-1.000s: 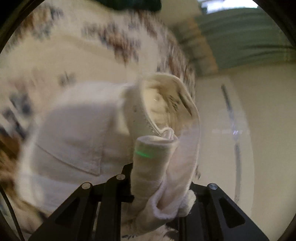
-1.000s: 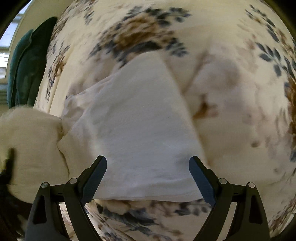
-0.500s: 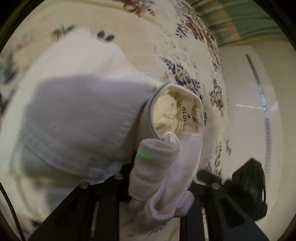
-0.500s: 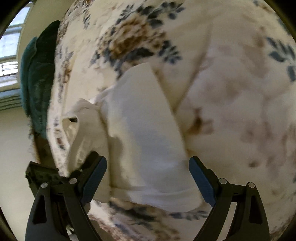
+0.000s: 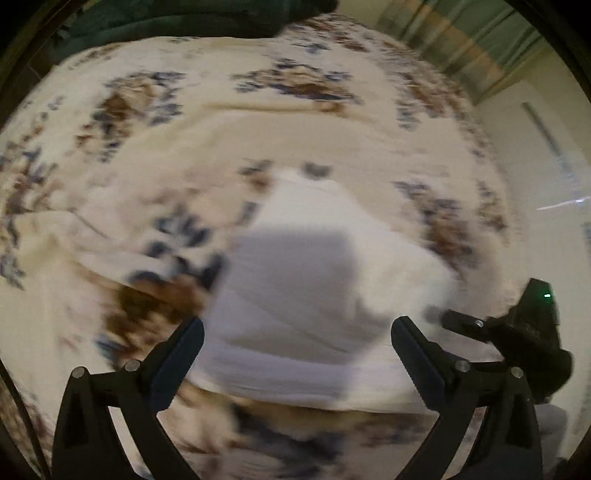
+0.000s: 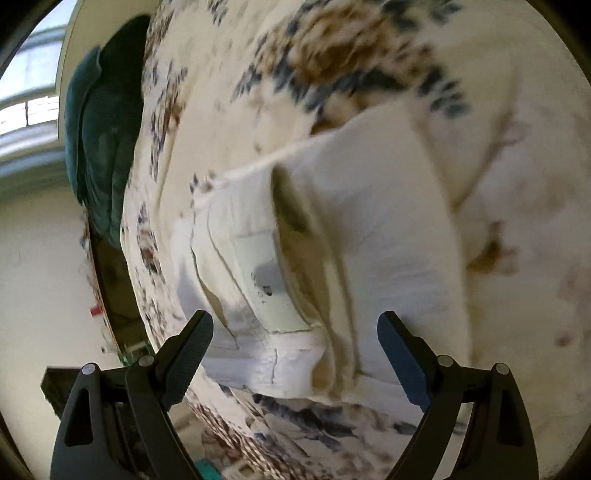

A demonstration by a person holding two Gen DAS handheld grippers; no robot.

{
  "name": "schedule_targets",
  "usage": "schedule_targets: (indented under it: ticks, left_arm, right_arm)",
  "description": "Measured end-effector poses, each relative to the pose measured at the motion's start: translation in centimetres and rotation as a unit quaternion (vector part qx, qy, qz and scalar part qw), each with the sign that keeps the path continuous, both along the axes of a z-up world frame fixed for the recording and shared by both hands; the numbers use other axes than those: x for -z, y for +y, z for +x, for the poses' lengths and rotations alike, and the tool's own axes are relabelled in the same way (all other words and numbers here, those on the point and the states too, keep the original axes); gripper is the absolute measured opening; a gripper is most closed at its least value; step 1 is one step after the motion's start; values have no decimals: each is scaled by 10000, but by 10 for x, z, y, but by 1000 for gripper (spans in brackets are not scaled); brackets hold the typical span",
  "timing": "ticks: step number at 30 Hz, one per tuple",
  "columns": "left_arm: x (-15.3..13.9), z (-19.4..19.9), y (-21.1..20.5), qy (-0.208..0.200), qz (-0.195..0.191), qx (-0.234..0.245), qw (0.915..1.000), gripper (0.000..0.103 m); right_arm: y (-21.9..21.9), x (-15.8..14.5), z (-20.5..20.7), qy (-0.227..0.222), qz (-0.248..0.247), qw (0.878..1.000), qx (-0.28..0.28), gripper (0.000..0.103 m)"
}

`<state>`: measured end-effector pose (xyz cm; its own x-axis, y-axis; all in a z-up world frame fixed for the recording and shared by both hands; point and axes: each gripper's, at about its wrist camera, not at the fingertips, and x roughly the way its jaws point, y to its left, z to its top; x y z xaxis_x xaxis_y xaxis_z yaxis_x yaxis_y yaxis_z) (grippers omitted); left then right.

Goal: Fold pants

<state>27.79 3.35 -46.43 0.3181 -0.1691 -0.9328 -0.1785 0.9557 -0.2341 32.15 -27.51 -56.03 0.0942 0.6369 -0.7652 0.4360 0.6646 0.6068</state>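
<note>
The white pants (image 5: 325,288) lie folded in a compact bundle on the floral bedspread (image 5: 184,155). My left gripper (image 5: 295,339) is open and empty, just above the bundle's near edge. In the right wrist view the pants (image 6: 332,240) show a waistband and inner label at the near left. My right gripper (image 6: 295,332) is open and empty over that near edge. The right gripper also shows in the left wrist view (image 5: 517,328) at the bundle's right side.
A dark green pillow (image 5: 177,18) lies at the far end of the bed; it also shows in the right wrist view (image 6: 99,147). The bed edge and pale floor (image 5: 546,184) are to the right. Curtains (image 5: 461,44) hang beyond.
My left gripper was shut on the pants' waistband; it has let go and opened, and pulled back. The waistband now lies on the folded bundle. The right gripper stayed open and shifted.
</note>
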Motion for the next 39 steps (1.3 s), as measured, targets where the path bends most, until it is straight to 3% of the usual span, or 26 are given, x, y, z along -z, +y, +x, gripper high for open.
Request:
schedule_targets:
  ticks: [5,6,7,10,12,16,19,23,29,31,34,35,39]
  left_arm:
    - [33,6,32,381,488,-269,9977,103]
    - [36,7,37,461,529,-297,9971,103]
    - [39,8,40,484,528,-331,9969,103]
    - [36,10,44,470,576,-380,9965,103]
    - [29,12,44,407,524,-375,9971,103]
    - [10,21,37,269,312,-291,9987,103]
    - [-1,34,24,158,64,-126,9998,103]
    - [-1,58,-9,143,-207,304,9992,103]
    - [61,88,-66,791,261,1239,9888,103]
    - [82,91,-71,1010,484,1360,9844,103]
    - [94,91,-60,1125,216,1211,9860,103]
    - [92,91,-57,1095,92,1168,9871,103]
    - [69,87,-46,784,194,1097,9907,103]
  right_arm:
    - [42,35,19,104,-403,9981,-444,93]
    - [53,30,22,-119,-590,9968,-520,71]
    - [60,26,23,-272,-760,9947,-633,41]
    - [93,-4,24,-785,-1506,9777,-1232,21]
    - [93,-20,19,-965,-1544,9764,-1165,19]
    - [61,-66,1,-1301,-1714,9743,-668,18]
    - [18,-77,-11,-1140,-1769,9770,-351,18]
    - [-42,-64,-32,-690,-1891,9795,-60,18]
    - [-81,-13,-42,-284,-1857,9820,175,19]
    - [-83,-3,-44,-247,-1890,9815,167,25]
    - [-100,10,-49,-70,-1769,9835,372,69]
    - [-109,16,-53,61,-1595,9858,527,72]
    - [-145,23,-77,397,-871,9844,1478,78]
